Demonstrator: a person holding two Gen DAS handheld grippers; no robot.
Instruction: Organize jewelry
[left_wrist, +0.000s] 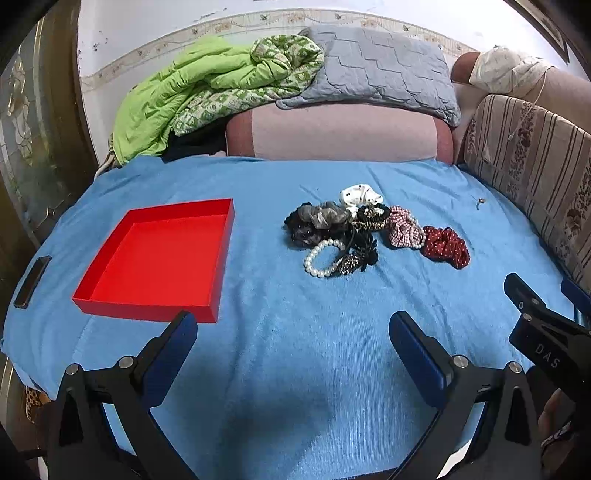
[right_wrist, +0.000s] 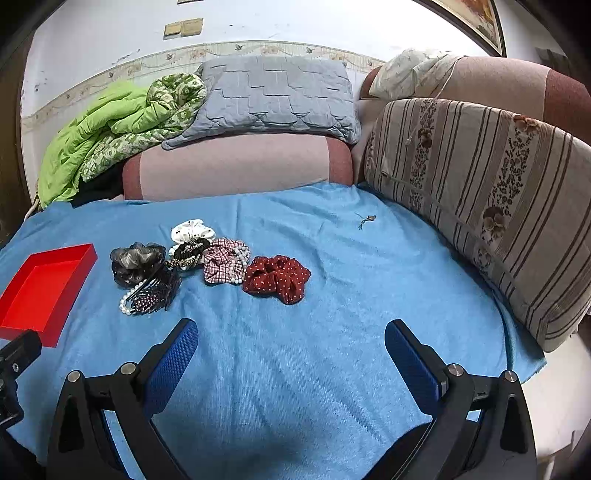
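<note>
The blue towel (left_wrist: 295, 350) covers the work surface; its weave is a fine terry with shallow creases. Its far edge at 12 o'clock meets a pink bolster (left_wrist: 340, 133). A striped cushion (right_wrist: 491, 199) closes the 3 o'clock side. In the right wrist view the towel's hem ends near 4 o'clock. A broad bare band of towel lies between both grippers and the items, giving open room for movement.

A grey quilted pillow (right_wrist: 273, 92) and a crumpled green quilt (left_wrist: 192, 88) lie behind the bolster, at 12 and 11 o'clock.

The red tray (left_wrist: 159, 258) is square, rigid, low-walled and empty. In the left wrist view it sits at 10 o'clock, its near corner just beyond the left finger. A dark flat phone (left_wrist: 32, 282) lies beside it at 9 o'clock, near the towel edge.

The pile (left_wrist: 369, 232) sits at 12 o'clock in the left wrist view, well apart from the tray. It holds soft gathered scrunchies, touching or overlapping:
- red dotted scrunchie (right_wrist: 277, 278), at the 3 o'clock end;
- checked scrunchie (right_wrist: 223, 266);
- white scrunchie (left_wrist: 360, 195), farthest;
- grey sheer scrunchie (right_wrist: 136, 258);
- black clip (left_wrist: 356, 254);
- pearl bracelet (left_wrist: 322, 258), round glossy beads, nearest.

Left gripper (left_wrist: 293, 341): spread wide, holding nothing. Right gripper (right_wrist: 291, 349): spread wide, holding nothing. Pads (right_wrist: 173, 369) are blue and knurled.
</note>
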